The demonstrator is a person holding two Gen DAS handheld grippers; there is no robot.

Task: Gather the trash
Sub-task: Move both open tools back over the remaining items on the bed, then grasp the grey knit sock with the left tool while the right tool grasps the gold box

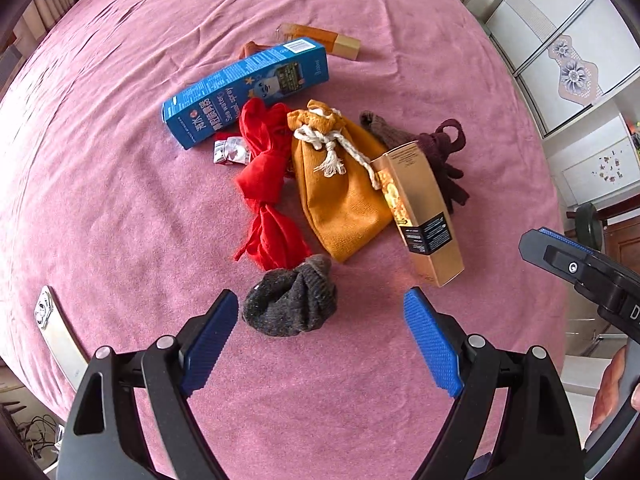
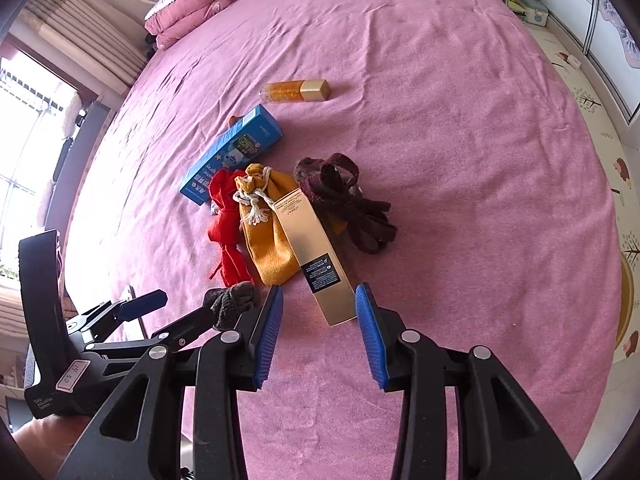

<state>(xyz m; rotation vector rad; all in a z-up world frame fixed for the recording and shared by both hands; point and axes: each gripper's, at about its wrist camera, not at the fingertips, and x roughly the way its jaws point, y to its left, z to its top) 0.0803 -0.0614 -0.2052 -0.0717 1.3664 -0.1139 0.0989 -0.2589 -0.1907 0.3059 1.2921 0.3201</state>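
Note:
Litter and clothing lie in a heap on the pink bedspread point(image 1: 120, 160). There is a blue carton point(image 1: 248, 88) point(image 2: 232, 152), a gold carton point(image 1: 420, 208) point(image 2: 316, 248), a crumpled silver wrapper point(image 1: 230, 152) and an amber bottle with a gold cap point(image 1: 320, 40) point(image 2: 298, 91). My left gripper point(image 1: 320, 296) hangs open over a grey sock point(image 1: 290, 300), its left pad close beside the sock. My right gripper point(image 2: 319, 290) is open, and the gold carton's near end lies between its fingers without being pressed.
A red cloth point(image 1: 264, 176), a mustard drawstring pouch point(image 1: 336, 188) and dark maroon gloves point(image 1: 440, 152) are mixed into the heap. A white device point(image 1: 56, 332) lies at the bed's left edge. Folded bedding point(image 2: 192, 4) sits at the far end, and a wardrobe point(image 1: 560, 40) stands to the right.

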